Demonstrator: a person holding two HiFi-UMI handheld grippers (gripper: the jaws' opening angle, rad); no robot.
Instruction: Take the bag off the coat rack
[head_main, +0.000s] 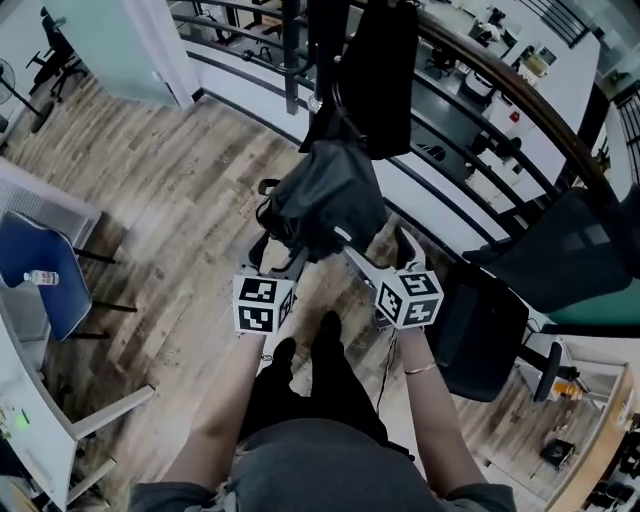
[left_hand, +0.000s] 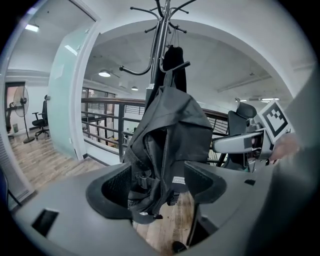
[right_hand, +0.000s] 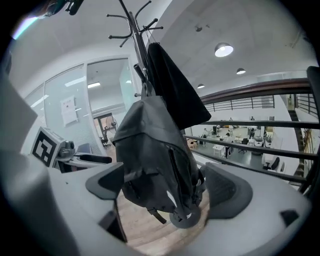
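Note:
A dark grey backpack (head_main: 330, 200) hangs from the black coat rack (head_main: 322, 40), beside a black garment (head_main: 385, 70) on another hook. My left gripper (head_main: 280, 255) is at the bag's lower left and my right gripper (head_main: 380, 250) at its lower right. In the left gripper view the bag's bottom (left_hand: 167, 145) hangs between the wide-spread jaws of the left gripper (left_hand: 157, 187), which is open. The right gripper view shows the bag (right_hand: 155, 155) likewise between the spread jaws of the right gripper (right_hand: 167, 192), open. The rack's pole (left_hand: 161, 45) rises behind it.
A dark railing (head_main: 500, 90) curves behind the rack, with a drop to a lower floor beyond. A black office chair (head_main: 480, 320) stands close on the right. A blue chair (head_main: 35, 270) and a white desk are at the left. Wooden floor lies below.

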